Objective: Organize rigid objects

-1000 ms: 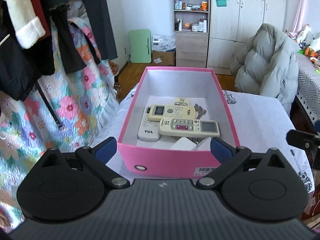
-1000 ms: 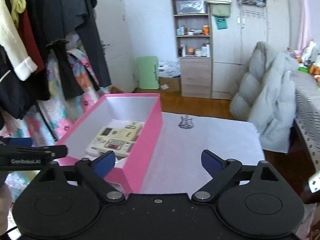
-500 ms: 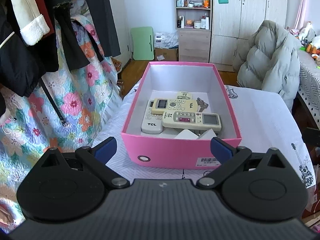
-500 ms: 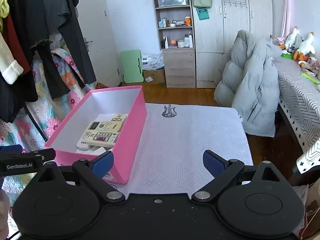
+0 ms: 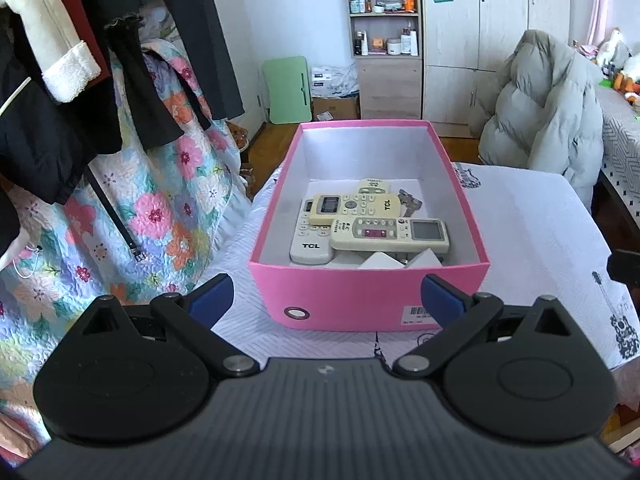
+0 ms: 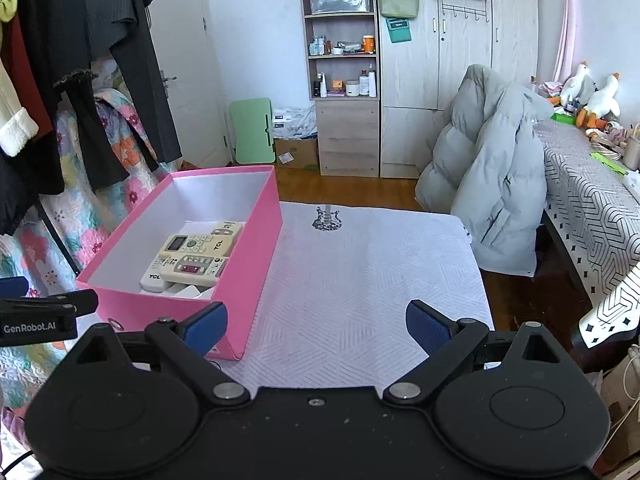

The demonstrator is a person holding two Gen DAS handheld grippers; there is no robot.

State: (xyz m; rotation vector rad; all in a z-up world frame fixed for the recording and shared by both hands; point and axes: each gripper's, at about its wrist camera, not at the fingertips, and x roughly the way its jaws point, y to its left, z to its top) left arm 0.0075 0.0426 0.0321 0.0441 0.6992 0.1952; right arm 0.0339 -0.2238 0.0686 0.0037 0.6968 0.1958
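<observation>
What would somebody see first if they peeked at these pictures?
The bright pink box on the white cloth, standing open straight ahead of the left gripper. Inside it lies a pile of cream remote controls. Behind the table, a puffy grey coat slumps over a chair.

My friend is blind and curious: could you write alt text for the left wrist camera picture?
A pink box on a white tablecloth holds several remote controls piled together. The open, empty left claw sits just in front of it, with hanging clothes at left.
</observation>
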